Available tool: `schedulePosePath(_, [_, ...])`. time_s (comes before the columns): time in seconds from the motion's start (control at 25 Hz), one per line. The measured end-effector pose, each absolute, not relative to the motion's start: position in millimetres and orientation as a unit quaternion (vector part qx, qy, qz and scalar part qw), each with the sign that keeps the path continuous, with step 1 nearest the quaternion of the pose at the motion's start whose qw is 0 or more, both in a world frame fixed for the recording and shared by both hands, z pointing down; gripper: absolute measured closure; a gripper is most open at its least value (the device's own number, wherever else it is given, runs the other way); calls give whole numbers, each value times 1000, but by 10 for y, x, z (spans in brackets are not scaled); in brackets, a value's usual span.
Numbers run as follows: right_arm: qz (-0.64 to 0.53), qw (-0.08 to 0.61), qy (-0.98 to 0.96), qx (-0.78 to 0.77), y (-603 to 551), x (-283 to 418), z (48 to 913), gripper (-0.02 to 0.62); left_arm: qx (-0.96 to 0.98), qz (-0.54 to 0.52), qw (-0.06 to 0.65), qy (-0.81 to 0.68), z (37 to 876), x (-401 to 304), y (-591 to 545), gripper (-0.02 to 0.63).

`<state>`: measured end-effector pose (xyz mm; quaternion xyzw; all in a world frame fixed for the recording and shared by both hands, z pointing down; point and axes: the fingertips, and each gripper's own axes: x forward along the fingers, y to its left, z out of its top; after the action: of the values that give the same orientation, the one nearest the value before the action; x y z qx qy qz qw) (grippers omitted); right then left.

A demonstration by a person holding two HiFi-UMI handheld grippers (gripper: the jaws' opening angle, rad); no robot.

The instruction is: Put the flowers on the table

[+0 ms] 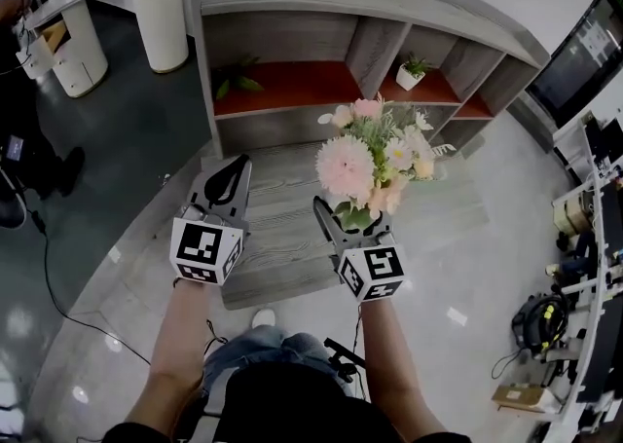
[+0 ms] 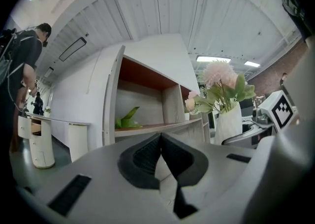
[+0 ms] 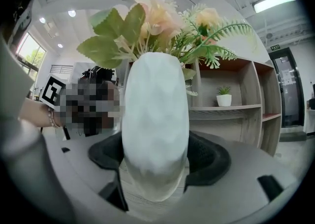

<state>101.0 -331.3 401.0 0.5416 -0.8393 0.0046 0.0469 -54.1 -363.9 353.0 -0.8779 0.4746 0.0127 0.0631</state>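
R gripper clamps white dimpled ceramic vase of pink and cream flowers, upright, over grey wood-grain table. L gripper: jaws closed, empty, alongside.

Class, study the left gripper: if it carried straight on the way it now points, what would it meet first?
Probably the shelf unit: the left gripper, jaws shut and empty, aims at the front edge of its left compartment, by the green leaves. Depth is hard to judge.

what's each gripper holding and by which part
The right gripper clamps the white flower vase around its lower body; the left gripper is shut and empty.
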Motion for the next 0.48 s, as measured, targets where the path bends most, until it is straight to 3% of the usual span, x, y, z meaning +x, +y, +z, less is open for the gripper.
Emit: schedulePosePath(0.48, [-1, 41, -868, 495, -3588, 986, 4450, 218, -877, -6, 54, 478, 3844, -412, -3711, 595])
